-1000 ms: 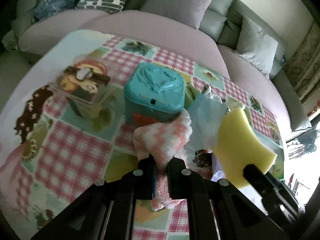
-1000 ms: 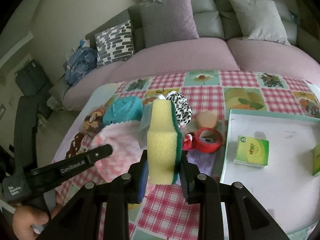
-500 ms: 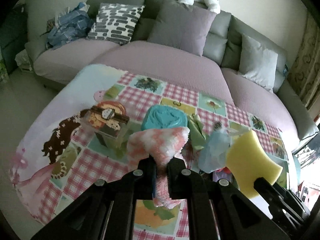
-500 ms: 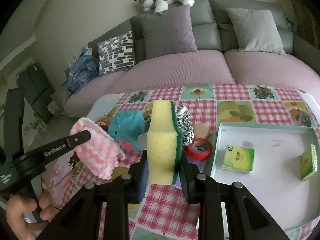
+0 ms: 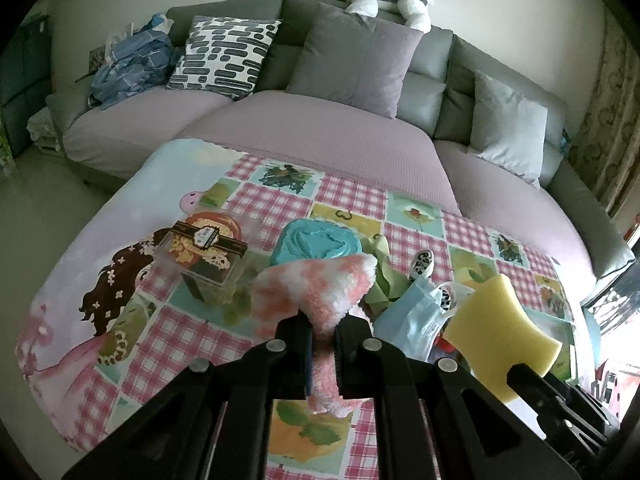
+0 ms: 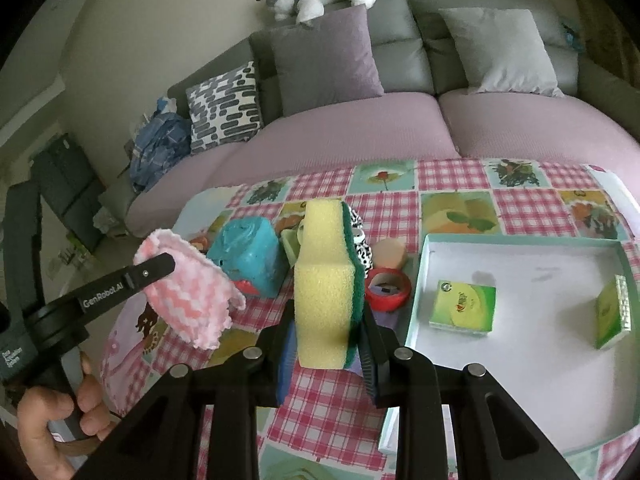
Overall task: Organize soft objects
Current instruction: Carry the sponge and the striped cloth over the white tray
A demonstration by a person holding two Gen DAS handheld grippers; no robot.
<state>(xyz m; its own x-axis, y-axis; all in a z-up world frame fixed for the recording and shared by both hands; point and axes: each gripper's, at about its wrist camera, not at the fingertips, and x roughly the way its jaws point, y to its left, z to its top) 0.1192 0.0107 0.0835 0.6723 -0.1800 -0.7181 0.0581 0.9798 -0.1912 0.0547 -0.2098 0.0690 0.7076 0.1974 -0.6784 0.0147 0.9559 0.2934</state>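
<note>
Grey sofa point(image 5: 432, 60) with mauve seats — pale wall point(image 6: 160, 20), daylight at right.

Each view is taken from just behind its own tool, looking forward and downward along the fingers over the counter point(image 5: 168, 344) toward the sofa point(image 5: 328, 136). The teal pouch point(image 5: 316, 244) ahead of both tools is shared, and each tool is seen from the other: the left tool point(image 6: 160, 266), the right tool point(image 5: 520, 376).
</note>
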